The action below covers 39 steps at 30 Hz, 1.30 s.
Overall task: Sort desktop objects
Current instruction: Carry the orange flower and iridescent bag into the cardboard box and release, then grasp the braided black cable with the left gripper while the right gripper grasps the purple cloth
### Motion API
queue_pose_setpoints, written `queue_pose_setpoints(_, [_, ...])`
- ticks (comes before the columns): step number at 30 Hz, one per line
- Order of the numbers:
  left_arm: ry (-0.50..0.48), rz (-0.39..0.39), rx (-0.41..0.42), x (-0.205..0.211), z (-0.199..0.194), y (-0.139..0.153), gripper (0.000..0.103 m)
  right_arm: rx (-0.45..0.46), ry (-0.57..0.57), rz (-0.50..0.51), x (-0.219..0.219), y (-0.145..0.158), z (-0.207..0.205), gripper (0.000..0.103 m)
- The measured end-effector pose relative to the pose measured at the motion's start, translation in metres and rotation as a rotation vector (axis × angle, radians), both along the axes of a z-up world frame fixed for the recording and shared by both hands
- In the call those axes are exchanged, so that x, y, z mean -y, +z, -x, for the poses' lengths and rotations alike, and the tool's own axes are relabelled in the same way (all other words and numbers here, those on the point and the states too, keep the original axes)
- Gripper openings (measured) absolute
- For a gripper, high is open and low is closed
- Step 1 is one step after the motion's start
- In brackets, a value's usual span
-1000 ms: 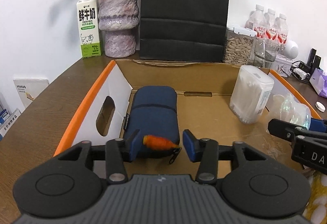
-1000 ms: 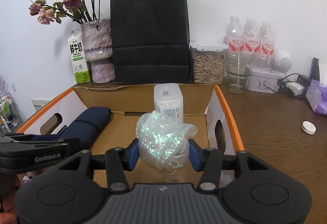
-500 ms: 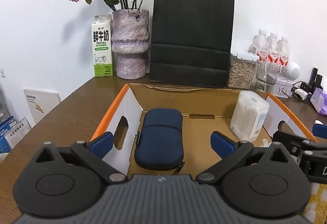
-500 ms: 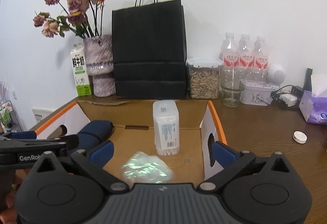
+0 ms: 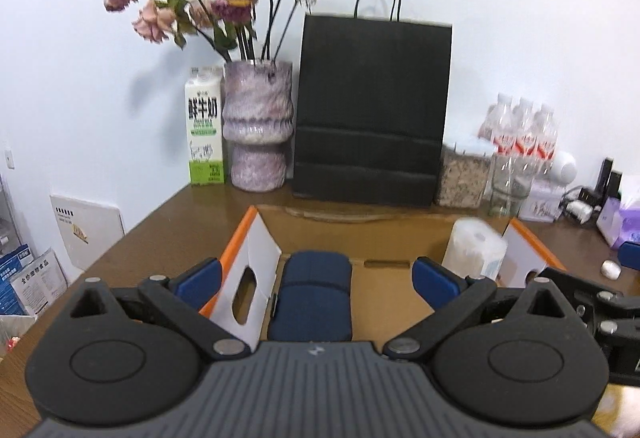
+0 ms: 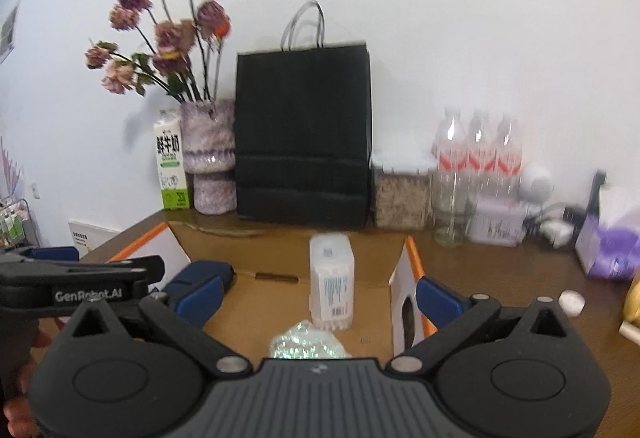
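Here both sets of fingers stand wide apart and empty: left gripper (image 5: 316, 280) above the navy pouch (image 5: 312, 298), right gripper (image 6: 318, 296) above the iridescent wrapper (image 6: 306, 345), both inside the cardboard box (image 6: 408, 302) beside the cotton-swab container (image 6: 332, 292). Drop-off looks finished; next, fetch another loose item, perhaps the white cap (image 6: 571, 303) near the desk's right edge.

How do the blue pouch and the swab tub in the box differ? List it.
The pouch is dark blue and soft-looking; the tub is clear plastic with white contents.
The pouch lies flat; the tub stands upright.
The pouch sits by the box's left wall, the tub toward the right.
Both rest inside the box.
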State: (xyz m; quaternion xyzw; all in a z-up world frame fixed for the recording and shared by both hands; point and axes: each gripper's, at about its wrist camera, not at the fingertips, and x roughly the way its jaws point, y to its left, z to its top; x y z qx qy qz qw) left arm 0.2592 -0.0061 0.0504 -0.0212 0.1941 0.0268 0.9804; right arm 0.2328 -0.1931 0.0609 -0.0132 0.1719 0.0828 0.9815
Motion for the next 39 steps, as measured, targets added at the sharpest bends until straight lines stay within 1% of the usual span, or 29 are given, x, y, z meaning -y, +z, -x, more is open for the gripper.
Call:
queue_pose_setpoints(3, [0.005, -0.008, 0.027, -0.001, 0.011, 0.011, 0.103, 0.030, 0.005, 0.008, 0.000, 0.013, 0.014, 0.103])
queue_pose_setpoints(9, [0.008, 0.001, 0.045, -0.007, 0.037, 0.025, 0.103, 0.068, 0.015, 0.010, 0.002, 0.031, 0.045, 0.103])
queue_pose_setpoints(13, [0.011, 0.005, 0.051, -0.012, 0.060, 0.030, 0.103, 0.081, 0.027, 0.008, 0.004, 0.036, 0.070, 0.103])
queue_pose_setpoints(17, [0.016, 0.002, 0.049, -0.019, 0.084, 0.027, 0.103, 0.073, 0.035, 0.003, 0.007, 0.033, 0.094, 0.103])
queue_pose_setpoints(24, [0.033, -0.001, 0.019, -0.034, 0.124, 0.013, 0.103, 0.024, 0.025, 0.006, 0.016, 0.010, 0.130, 0.103])
queue_pose_setpoints(31, [0.037, -0.008, -0.030, -0.045, 0.157, -0.010, 0.103, -0.052, 0.021, 0.019, 0.022, -0.022, 0.157, 0.103])
queue_pose_setpoints(35, [0.010, -0.029, -0.088, -0.046, 0.170, -0.031, 0.103, -0.108, 0.017, 0.021, 0.025, -0.044, 0.170, 0.103])
queue_pose_setpoints(39, [-0.032, -0.052, -0.151, -0.043, 0.173, -0.050, 0.103, -0.162, 0.014, 0.019, 0.027, -0.065, 0.179, 0.103])
